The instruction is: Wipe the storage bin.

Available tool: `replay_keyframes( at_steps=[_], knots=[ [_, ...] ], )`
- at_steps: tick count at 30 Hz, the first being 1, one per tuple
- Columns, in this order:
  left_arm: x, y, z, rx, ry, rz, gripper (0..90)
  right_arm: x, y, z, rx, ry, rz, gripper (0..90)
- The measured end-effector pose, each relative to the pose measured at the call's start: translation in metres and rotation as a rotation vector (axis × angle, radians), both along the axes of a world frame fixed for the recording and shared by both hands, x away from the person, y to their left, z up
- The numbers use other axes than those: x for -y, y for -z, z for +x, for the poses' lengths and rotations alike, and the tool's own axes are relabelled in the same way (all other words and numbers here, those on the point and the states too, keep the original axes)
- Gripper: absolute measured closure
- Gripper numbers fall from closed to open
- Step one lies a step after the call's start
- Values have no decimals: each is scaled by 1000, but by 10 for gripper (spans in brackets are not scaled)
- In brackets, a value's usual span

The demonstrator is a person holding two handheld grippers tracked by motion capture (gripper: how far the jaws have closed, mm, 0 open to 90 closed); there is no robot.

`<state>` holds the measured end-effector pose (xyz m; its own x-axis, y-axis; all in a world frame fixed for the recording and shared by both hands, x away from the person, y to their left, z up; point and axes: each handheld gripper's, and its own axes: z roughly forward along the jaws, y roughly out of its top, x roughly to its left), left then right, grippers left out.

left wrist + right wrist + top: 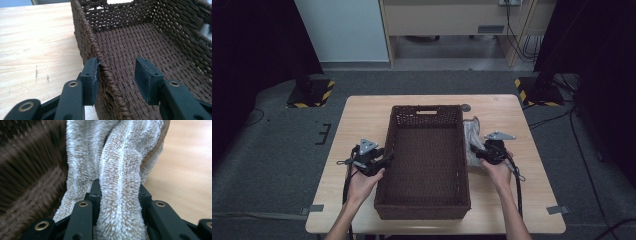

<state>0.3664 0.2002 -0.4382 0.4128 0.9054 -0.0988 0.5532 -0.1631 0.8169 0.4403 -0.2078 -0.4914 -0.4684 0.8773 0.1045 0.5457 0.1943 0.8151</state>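
L gripper [117,75] astride basket [140,47] wall (not clamped); R gripper [120,192] pinches fleece cloth [120,152].

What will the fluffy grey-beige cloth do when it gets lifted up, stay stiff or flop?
The fluffy grey-beige cloth will probably flop and dangle: it already bunches into soft folds between the right gripper. It looks light for its size. Its thick pile should stop it slipping from the pads.

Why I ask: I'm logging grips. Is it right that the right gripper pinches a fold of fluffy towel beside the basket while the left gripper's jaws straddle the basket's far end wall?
Not quite. The left gripper straddles the basket's long side rim nearest that hand, as the left gripper view shows. The right gripper does pinch the fluffy towel beside the basket.
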Motion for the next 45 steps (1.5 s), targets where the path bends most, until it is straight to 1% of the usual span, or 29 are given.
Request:
replay_keyframes(
  at_steps=[2, 4, 6, 8, 9, 11, 12, 13, 16, 17, 18, 20, 21, 23, 24, 27, 30, 31, 32, 34, 36, 37, 38, 39, 40, 41, 42, 43, 45],
  knots=[
    [-1, -5, -1, 28, 7, 5, 545, 6, -14, -4, 31, -1, -2, 672],
    [-3, -10, -3, 41, 11, 7, 534, 9, -23, -6, 47, 8, 1, 671],
    [-4, -11, -4, 52, 23, 63, 532, 13, -31, -9, 57, -3, -7, 669],
    [-7, -7, -7, 32, 41, 79, 532, 15, -37, -12, 64, -7, -8, 668],
    [-8, -4, -8, 26, 42, 78, 533, 17, -41, -15, 68, -10, -2, 668],
    [-9, 4, -10, 5, 46, 60, 537, 20, -47, -19, 84, -18, 18, 669],
    [-8, 8, -9, -1, 49, 59, 539, 21, -52, -23, 86, -24, 40, 669],
    [-7, 10, -9, -2, 48, 66, 568, 20, -55, -26, 88, -36, 46, 669],
    [-7, 10, -8, -19, 43, 45, 594, 13, -60, -34, 99, -83, 68, 669],
    [-6, 10, -9, -13, 45, 42, 637, 7, -60, -36, 95, -106, 66, 669],
    [-4, 10, -9, -10, 42, 51, 652, 3, -58, -37, 91, -117, 56, 669],
    [-5, 10, -10, -13, 38, 48, 674, -8, -50, -35, 68, -134, 20, 669],
    [-5, 10, -10, -13, 36, 44, 684, -12, -44, -32, 59, -130, 10, 670],
    [-3, 10, -10, -15, 28, 38, 692, -12, -37, -27, 51, -116, 30, 670],
    [-1, 10, -10, -16, 23, 44, 694, -11, -36, -24, 43, -109, 45, 670],
    [3, 9, -7, -17, 13, 54, 698, -10, -30, -18, 42, -91, 34, 672],
    [4, 10, -3, -17, 6, 44, 699, -11, -23, -11, 44, -78, 45, 673],
    [5, 10, -2, -14, 1, 42, 699, -11, -20, -8, 40, -72, 45, 673],
    [5, 10, -1, -14, 1, 50, 699, -10, -17, -5, 27, -66, 37, 672],
    [6, 10, 0, -11, -4, 43, 700, -11, -8, 0, 4, -60, 13, 672],
    [6, 10, 1, -13, 0, 44, 699, -13, 8, 7, -38, -55, -8, 673],
    [7, 10, 2, -12, 1, 45, 699, -14, 17, 10, -69, -45, -15, 673],
    [7, 10, 2, -10, -1, 45, 699, -14, 25, 12, -81, -51, -40, 673],
    [7, 11, 3, -12, 1, 41, 699, -15, 34, 13, -98, -46, -43, 673],
    [7, 11, 3, -11, 0, 40, 699, -15, 38, 13, -89, -37, 1, 674],
    [7, 11, 3, -11, 0, 40, 699, -14, 38, 13, -88, -27, 20, 674],
    [7, 11, 4, -12, 2, 42, 699, -14, 37, 13, -88, -37, 1, 674],
    [7, 11, 5, -11, 2, 43, 699, -12, 32, 13, -77, -36, -15, 674],
    [8, 11, 6, -10, -2, 33, 699, -7, 19, 11, -55, -31, -19, 674]
  ],
)
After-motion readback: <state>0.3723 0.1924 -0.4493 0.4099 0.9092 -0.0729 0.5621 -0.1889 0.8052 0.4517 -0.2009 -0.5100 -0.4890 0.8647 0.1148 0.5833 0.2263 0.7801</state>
